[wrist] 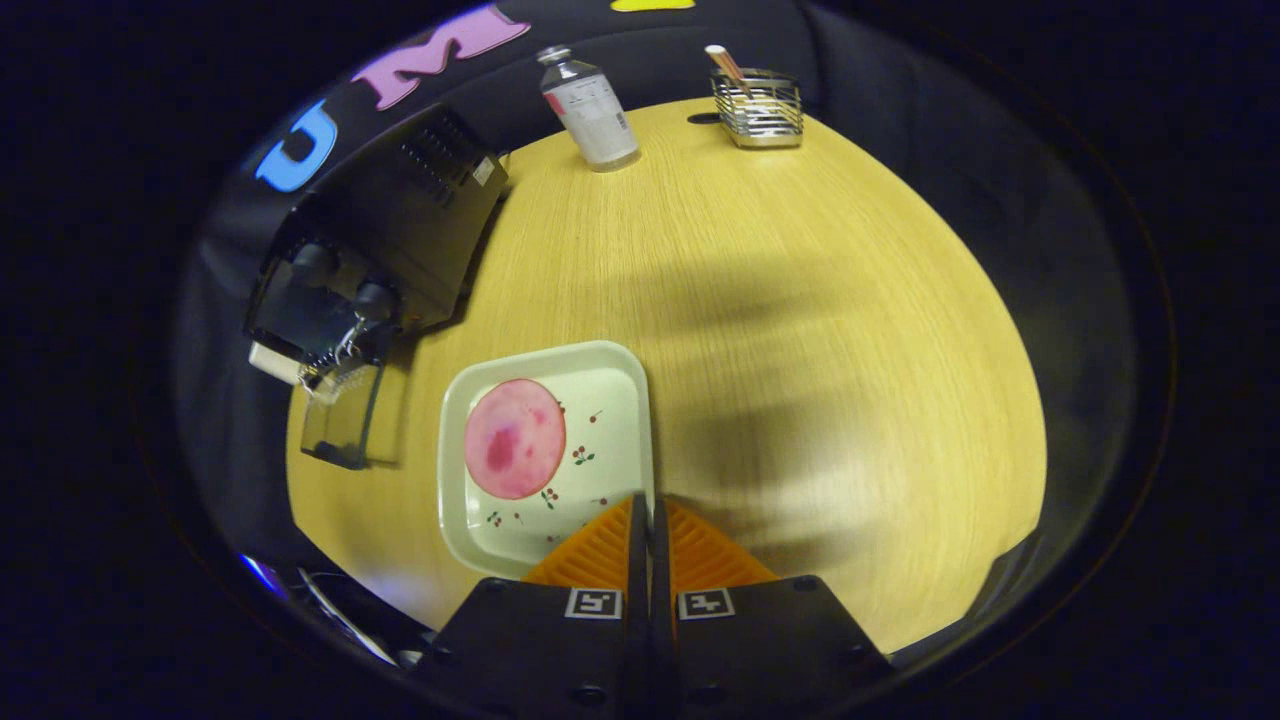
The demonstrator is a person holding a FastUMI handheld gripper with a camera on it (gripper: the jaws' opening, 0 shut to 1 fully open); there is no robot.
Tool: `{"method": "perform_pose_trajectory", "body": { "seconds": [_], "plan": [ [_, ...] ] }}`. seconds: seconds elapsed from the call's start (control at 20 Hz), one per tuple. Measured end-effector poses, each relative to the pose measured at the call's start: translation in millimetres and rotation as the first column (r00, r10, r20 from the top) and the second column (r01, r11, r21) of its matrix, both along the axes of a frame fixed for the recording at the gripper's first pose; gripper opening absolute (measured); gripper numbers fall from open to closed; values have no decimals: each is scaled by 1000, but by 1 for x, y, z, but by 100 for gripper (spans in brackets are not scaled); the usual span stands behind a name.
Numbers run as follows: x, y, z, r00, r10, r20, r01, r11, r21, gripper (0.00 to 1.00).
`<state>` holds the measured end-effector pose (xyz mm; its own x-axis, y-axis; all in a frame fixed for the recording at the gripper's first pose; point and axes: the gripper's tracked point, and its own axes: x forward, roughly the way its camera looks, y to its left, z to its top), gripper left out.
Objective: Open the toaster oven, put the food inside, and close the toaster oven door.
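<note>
Oven (385,235): door down, tabletop's left edge | food (514,439) on tray (610,380) beside it | my hand-held gripper (648,515): clenched on tray's right rim

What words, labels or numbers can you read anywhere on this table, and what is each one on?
Nothing here reads clearly.
Bottle: a white label with printed lines, too small and blurred to read.
Toaster oven: a small pale sticker on its top corner, too small to read; any marks around its knobs are too dark to read.
Tray: cherry pattern only, no text.
Gripper, fingers shut with the tray's rim at their tips: two square coded markers, patterns rather than words.
</note>
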<state>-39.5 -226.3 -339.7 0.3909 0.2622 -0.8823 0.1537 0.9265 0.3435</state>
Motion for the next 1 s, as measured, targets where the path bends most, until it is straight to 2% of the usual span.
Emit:
{"method": "perform_pose_trajectory", "body": {
  "seconds": [0.3,0.55,0.7,0.85,1.0],
  "plan": [
    [0,14,33,996,-69,60,64,995,82,6],
    [4,12,54,977,-196,78,185,974,131,6],
    [-5,4,55,965,-248,82,238,964,116,6],
    [-17,3,37,964,-258,62,254,965,67,6],
    [-15,16,47,948,-311,68,301,945,132,6]
  ]
}}
